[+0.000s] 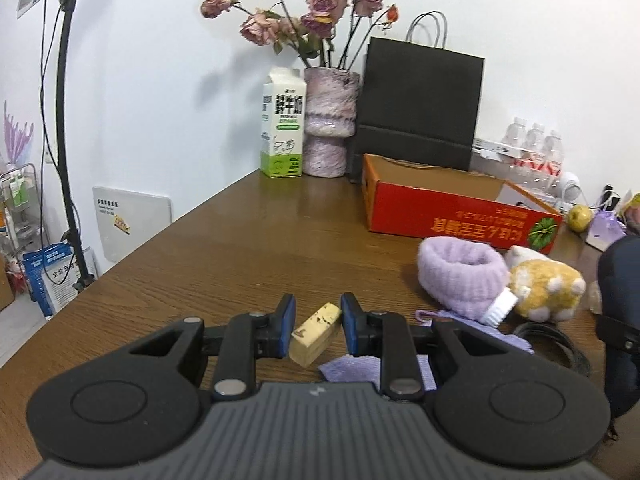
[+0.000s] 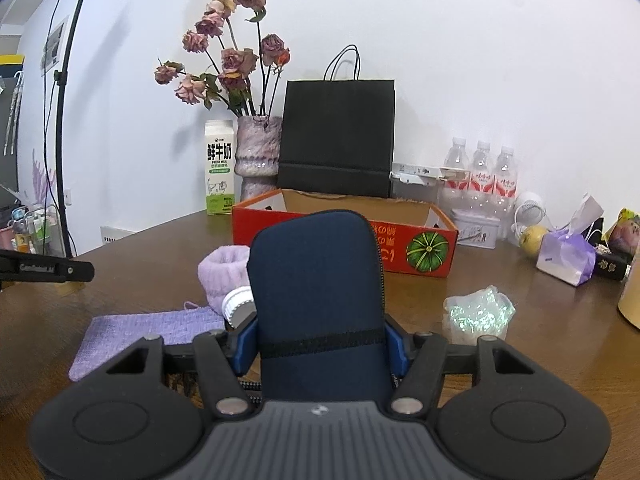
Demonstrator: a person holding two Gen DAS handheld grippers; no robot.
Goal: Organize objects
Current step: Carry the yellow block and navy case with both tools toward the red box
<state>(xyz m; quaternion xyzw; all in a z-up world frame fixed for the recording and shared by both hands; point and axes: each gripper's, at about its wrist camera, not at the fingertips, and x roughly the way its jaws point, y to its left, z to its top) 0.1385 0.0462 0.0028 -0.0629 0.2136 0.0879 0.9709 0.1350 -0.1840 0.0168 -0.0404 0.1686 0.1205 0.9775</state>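
Bare wooden table [image 1: 224,248] lies ahead of the left gripper [image 1: 318,322], clamped on a cream block [image 1: 316,334] – the red box [image 2: 424,248] rises beyond the right gripper [image 2: 320,344], gripping an upright navy pouch [image 2: 316,292] near the table's front

Table [image 1: 240,240] left half open; red box [image 1: 448,212], purple sock [image 1: 460,276], plush [image 1: 548,284] crowd right.

Back edge of the table and the wall behind

A milk carton [image 1: 282,124] stands at the table's [image 1: 224,248] back edge, touching a pink vase [image 1: 330,120] of dried roses [image 1: 316,8]; a black paper bag [image 1: 420,100] leans behind. Water bottles [image 2: 482,172] cluster further along that edge, with a tin [image 2: 476,228] near them. A light stand [image 1: 66,120] rises off the table's left side.
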